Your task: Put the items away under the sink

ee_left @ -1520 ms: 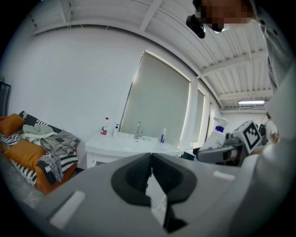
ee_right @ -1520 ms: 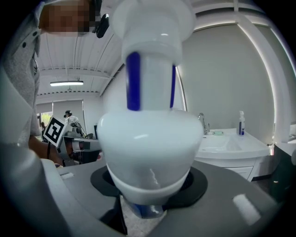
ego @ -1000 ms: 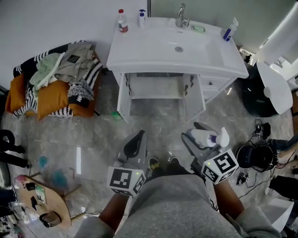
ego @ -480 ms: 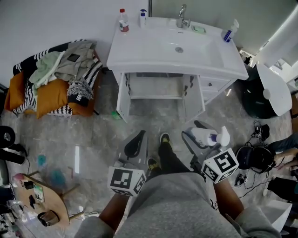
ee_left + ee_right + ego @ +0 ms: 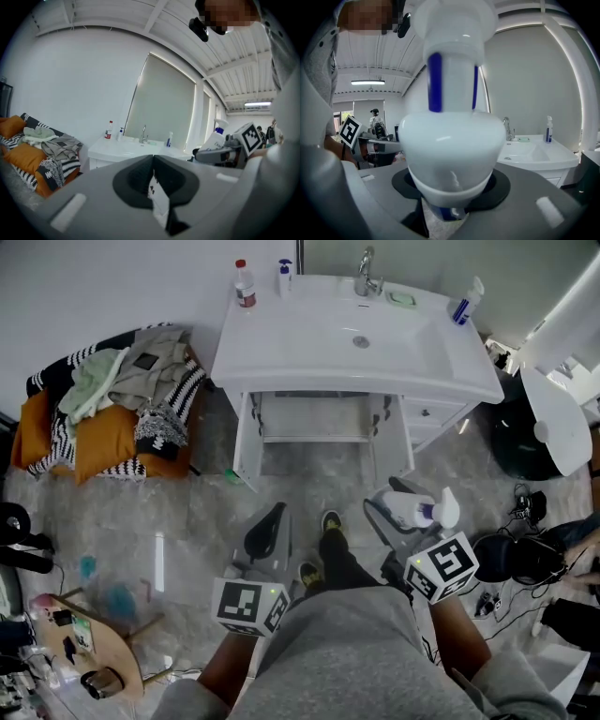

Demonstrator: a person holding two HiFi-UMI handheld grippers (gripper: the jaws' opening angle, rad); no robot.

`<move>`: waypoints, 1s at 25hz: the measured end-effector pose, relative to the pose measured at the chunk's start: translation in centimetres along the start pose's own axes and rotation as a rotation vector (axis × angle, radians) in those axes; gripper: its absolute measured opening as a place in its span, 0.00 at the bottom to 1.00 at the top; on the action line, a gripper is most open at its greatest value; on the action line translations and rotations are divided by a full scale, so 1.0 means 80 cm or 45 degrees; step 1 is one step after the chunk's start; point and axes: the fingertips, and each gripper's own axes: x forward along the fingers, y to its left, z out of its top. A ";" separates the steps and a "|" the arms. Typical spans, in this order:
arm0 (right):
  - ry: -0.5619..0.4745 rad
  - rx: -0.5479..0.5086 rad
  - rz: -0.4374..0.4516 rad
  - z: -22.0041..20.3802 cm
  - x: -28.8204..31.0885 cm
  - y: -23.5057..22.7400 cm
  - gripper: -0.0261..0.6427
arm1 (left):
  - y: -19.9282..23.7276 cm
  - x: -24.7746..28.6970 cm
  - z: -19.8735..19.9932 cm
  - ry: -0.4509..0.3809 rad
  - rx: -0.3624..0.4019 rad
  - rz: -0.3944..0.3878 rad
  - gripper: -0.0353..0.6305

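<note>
The white sink cabinet [image 5: 356, 338] stands ahead, its two doors open on a bare space [image 5: 314, 418] below the basin. On the basin top are a red-capped bottle [image 5: 244, 284], a small blue-capped bottle [image 5: 284, 277] and a blue-and-white spray bottle [image 5: 466, 301]. My right gripper [image 5: 392, 505] is shut on a white spray bottle [image 5: 414, 514] with a blue collar, which fills the right gripper view [image 5: 450, 126]. My left gripper [image 5: 274, 517] hangs over the floor, shut with nothing in it; its pads [image 5: 140, 176] meet.
Clothes and orange cushions [image 5: 112, 399] are piled left of the cabinet. A black bin [image 5: 516, 442] with a white lid [image 5: 553, 423] stands to the right. Headphones and cables [image 5: 511, 554] lie on the floor at right. A small wooden table [image 5: 89, 648] is at lower left.
The person has stepped one foot forward toward the cabinet. Both grippers have shifted slightly forward, the right one still holding the spray bottle.
</note>
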 end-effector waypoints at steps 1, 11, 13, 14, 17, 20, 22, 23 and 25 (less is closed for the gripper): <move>0.003 0.002 0.001 -0.001 0.003 -0.004 0.40 | 0.001 0.004 0.000 0.003 -0.002 0.003 0.07; 0.032 0.023 0.024 0.001 0.051 -0.046 0.40 | 0.023 0.060 0.005 0.040 -0.010 0.025 0.07; 0.038 0.027 0.029 0.002 0.061 -0.055 0.40 | 0.028 0.071 0.006 0.049 -0.010 0.030 0.07; 0.041 0.031 0.032 0.002 0.067 -0.059 0.40 | 0.031 0.077 0.006 0.053 -0.011 0.032 0.07; 0.056 0.029 0.036 0.004 0.083 -0.071 0.40 | 0.041 0.094 0.007 0.065 -0.018 0.047 0.07; 0.067 0.022 0.051 0.003 0.098 -0.082 0.40 | 0.046 0.110 0.010 0.075 -0.026 0.054 0.07; 0.078 0.031 0.062 0.002 0.109 -0.091 0.40 | 0.048 0.123 0.012 0.082 -0.030 0.052 0.07; 0.083 0.034 0.065 0.003 0.114 -0.095 0.40 | 0.050 0.129 0.014 0.084 -0.030 0.051 0.07; 0.087 0.037 0.074 0.004 0.123 -0.102 0.40 | 0.053 0.140 0.016 0.083 -0.031 0.055 0.07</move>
